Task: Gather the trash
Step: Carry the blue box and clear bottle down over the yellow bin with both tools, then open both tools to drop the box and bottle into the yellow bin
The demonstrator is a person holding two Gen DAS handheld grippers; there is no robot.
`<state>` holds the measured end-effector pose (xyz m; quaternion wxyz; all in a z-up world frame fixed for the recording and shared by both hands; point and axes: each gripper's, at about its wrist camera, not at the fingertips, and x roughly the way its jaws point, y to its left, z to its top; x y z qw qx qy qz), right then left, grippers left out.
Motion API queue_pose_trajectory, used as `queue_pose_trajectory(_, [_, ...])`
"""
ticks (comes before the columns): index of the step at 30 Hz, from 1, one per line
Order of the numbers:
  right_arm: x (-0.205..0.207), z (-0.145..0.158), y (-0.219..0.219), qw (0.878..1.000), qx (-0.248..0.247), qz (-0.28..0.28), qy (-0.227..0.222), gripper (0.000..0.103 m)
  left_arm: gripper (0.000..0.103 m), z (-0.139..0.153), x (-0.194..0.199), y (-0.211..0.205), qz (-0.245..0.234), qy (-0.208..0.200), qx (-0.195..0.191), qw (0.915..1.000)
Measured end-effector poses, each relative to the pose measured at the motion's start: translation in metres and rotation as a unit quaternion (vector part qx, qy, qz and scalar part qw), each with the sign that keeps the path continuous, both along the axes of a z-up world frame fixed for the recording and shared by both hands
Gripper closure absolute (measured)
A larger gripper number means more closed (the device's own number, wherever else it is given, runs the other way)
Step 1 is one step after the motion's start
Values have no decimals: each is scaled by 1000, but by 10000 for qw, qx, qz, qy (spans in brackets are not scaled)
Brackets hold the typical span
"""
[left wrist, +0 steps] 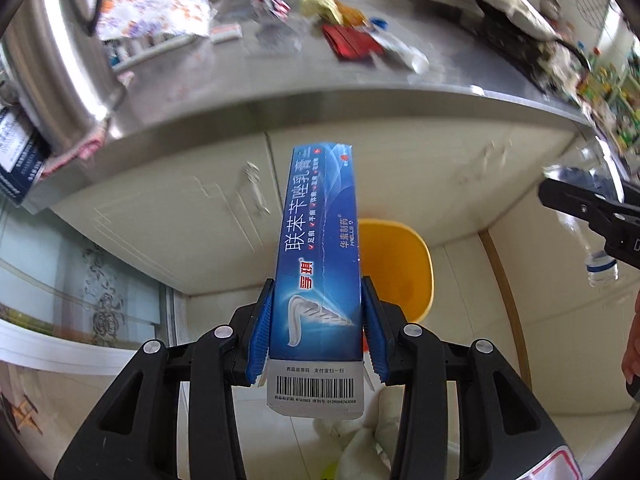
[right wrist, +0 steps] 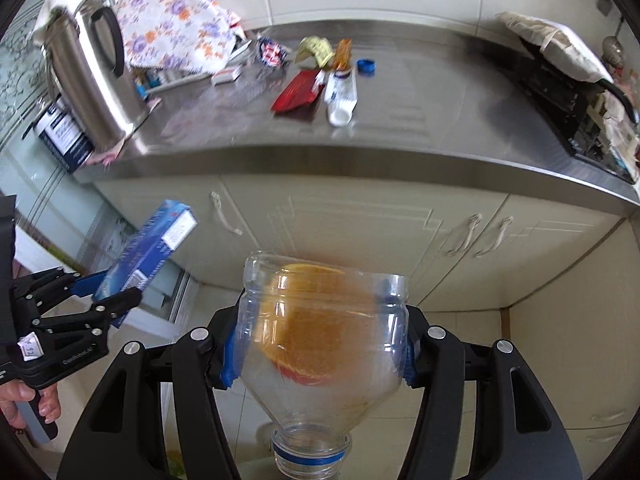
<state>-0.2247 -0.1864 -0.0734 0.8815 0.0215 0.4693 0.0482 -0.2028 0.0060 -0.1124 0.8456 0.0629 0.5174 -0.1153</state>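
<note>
My left gripper [left wrist: 318,332] is shut on a long blue ointment box [left wrist: 320,248], barcode flap toward the camera, held in front of the cream cabinet doors. Beyond and below the box stands a yellow bin [left wrist: 400,268] on the floor. My right gripper [right wrist: 320,346] is shut on a clear plastic bottle [right wrist: 324,340], neck toward the camera; the yellow bin shows through it. In the right wrist view the left gripper [right wrist: 116,296] and the blue box [right wrist: 152,252] appear at the left. More trash lies on the steel counter [right wrist: 400,120]: a red packet [right wrist: 296,90], a white tube [right wrist: 340,94], a blue cap [right wrist: 367,66].
A steel kettle [right wrist: 88,80] and a floral cloth [right wrist: 176,20] stand at the counter's left, a black stove [right wrist: 568,112] with a cloth at its right. Cabinet doors [right wrist: 360,232] with handles run under the counter. A person's hand [right wrist: 24,404] holds the left gripper's handle.
</note>
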Motion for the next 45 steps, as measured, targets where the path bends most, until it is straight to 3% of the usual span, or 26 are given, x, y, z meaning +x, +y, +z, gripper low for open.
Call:
queue_pose_trajectory(7, [10, -64, -1, 9968, 161, 506, 596, 42, 62, -51, 4, -20, -377, 525, -64, 9979])
queue_pose_trajectory(13, [35, -135, -13, 9887, 293, 934, 1136, 42, 62, -105, 17, -30, -1083, 901, -173, 9899])
queue_pose_trajectory(21, [78, -224, -13, 9767, 189, 1186, 1780, 42, 62, -183, 43, -47, -1501, 1512, 193, 9769])
queue_pose_trajectory(27, [102, -274, -10, 9694, 154, 1252, 2107, 42, 62, -215, 61, -50, -1595, 1767, 272, 9709])
queue_pose_trajectory(34, [115, -302, -12, 9658, 338, 1164, 2294, 42, 61, -238, 75, -53, -1577, 1987, 266, 9669])
queue_pose_trajectory(38, [117, -309, -10, 9631, 411, 1223, 2363, 40, 59, -238, 73, -62, -1528, 2027, 300, 9668])
queue_pose_trajectory(43, [121, -309, -18, 9643, 447, 1154, 2342, 31, 37, -235, 76, -63, -1383, 1966, 268, 9703])
queue_pose_trajectory(45, [120, -306, -21, 9652, 463, 1114, 2319, 27, 36, -233, 76, -65, -1369, 1941, 284, 9710])
